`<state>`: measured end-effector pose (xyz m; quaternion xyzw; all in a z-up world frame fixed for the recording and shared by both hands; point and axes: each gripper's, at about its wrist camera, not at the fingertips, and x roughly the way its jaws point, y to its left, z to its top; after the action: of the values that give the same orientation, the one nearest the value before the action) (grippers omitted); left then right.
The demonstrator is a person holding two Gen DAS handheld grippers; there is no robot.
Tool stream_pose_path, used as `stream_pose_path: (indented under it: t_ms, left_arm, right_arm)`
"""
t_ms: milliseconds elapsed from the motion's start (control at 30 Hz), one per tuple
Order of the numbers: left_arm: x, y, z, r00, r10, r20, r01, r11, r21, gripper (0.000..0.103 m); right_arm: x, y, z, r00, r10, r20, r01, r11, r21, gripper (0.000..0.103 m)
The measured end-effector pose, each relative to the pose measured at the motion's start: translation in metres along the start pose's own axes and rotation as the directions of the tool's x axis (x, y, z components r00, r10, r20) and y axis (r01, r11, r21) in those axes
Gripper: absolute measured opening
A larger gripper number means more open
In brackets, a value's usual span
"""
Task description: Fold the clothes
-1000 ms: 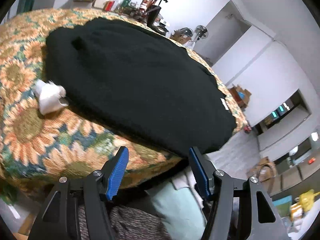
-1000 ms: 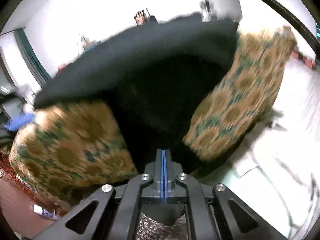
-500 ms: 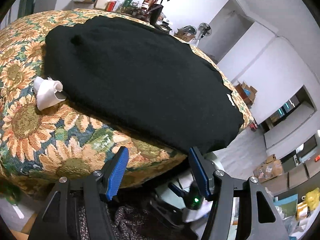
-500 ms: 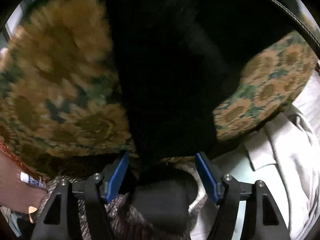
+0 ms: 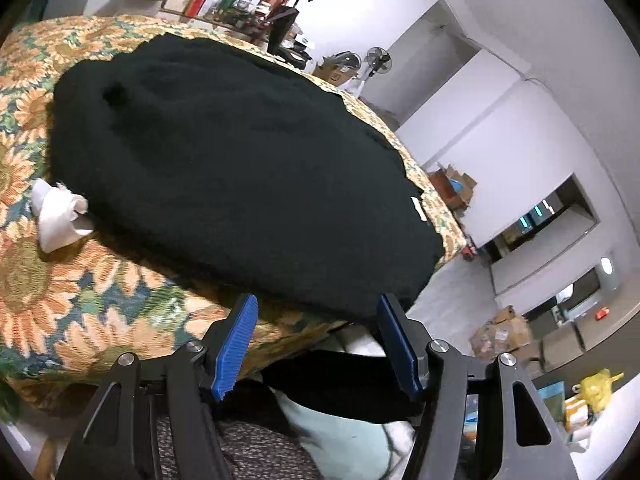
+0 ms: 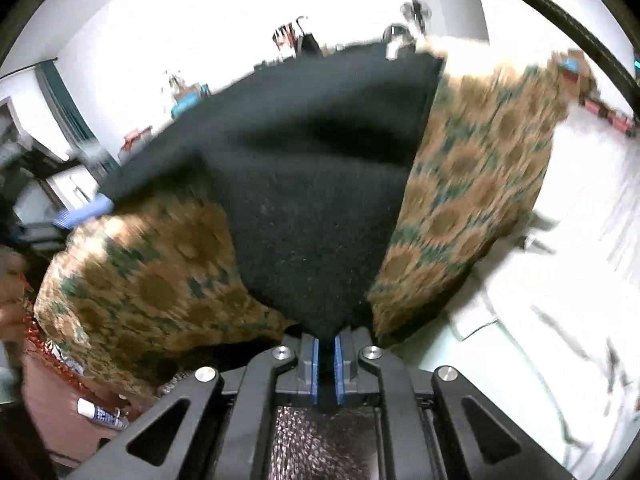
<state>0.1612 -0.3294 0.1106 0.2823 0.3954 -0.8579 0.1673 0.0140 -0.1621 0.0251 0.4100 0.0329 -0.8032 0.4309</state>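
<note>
One black garment point(image 6: 312, 216), apparently between jaws

You are looking at a plain black garment point(image 5: 240, 168) lying over a tabletop point(image 5: 100, 300) covered in orange-and-yellow sunflowers on a teal-green ground. A white crumpled cloth point(image 5: 60, 216) is sitting beside it. Your left claw point(image 5: 316, 344) and right claw point(image 6: 326, 364) are showing black frames with ribbed blue pads point(image 5: 236, 344).
</note>
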Motion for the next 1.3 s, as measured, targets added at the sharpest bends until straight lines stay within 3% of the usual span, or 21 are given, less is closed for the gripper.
stream_pose_path:
  t_ms: [133,233,500,633,767,933,1000,1067,1133,1233,1300]
  left_arm:
    - [0.001,-0.003,-0.001,0.999,-0.041,-0.023,0.041,0.999,-0.015,0.063]
    - [-0.003,-0.007,-0.001,0.998,-0.057,-0.027,0.056,0.998,-0.009,0.063]
    - [-0.001,-0.025,0.013,0.999,-0.029,-0.045,0.032,0.996,0.079,0.063]
    - [0.011,-0.041,0.015,0.998,0.015,-0.062,-0.003,0.981,0.196,0.063]
    - [0.019,-0.047,0.007,0.997,0.06,-0.056,-0.041,0.953,0.299,0.063]
    - [0.032,-0.047,0.007,0.993,0.011,-0.116,0.021,0.961,0.274,0.063]
    - [0.04,-0.059,0.006,0.993,0.054,-0.109,-0.015,0.944,0.329,0.063]
    - [0.051,-0.073,0.004,0.992,0.098,-0.078,-0.058,0.909,0.413,0.062]
    - [0.067,-0.084,0.003,0.988,0.134,-0.076,-0.081,0.873,0.481,0.049]
    - [0.09,-0.087,0.005,0.976,0.149,-0.16,-0.049,0.861,0.506,0.044]
    - [0.092,-0.089,0.007,0.977,0.159,-0.141,-0.064,0.852,0.519,0.044]
  right_arm:
    - [-0.053,0.008,0.029,0.994,0.035,0.102,-0.032,0.999,-0.028,0.006]
    - [-0.073,0.035,0.049,0.989,0.053,0.14,-0.041,0.996,-0.084,0.006]
    - [-0.029,0.05,0.105,0.995,0.05,0.087,-0.033,0.982,-0.188,0.006]
    - [0.004,0.038,0.122,1.0,0.019,0.025,-0.015,0.989,-0.145,0.006]
    - [0.022,0.028,0.122,0.999,0.038,0.013,-0.037,0.995,-0.09,0.006]
    - [0.028,0.028,0.126,0.999,0.046,0.017,-0.045,0.995,-0.093,0.006]
    - [0.032,0.029,0.13,0.999,0.048,0.014,-0.046,0.994,-0.096,0.006]
    - [0.037,0.029,0.132,0.999,0.052,0.014,-0.05,0.994,-0.093,0.006]
    - [0.041,0.029,0.134,0.998,0.055,0.011,-0.053,0.994,-0.094,0.007]
    - [0.046,0.03,0.137,0.999,0.046,0.011,-0.044,0.994,-0.105,0.008]
    - [0.049,0.031,0.139,0.999,0.035,0.014,-0.033,0.993,-0.116,0.009]
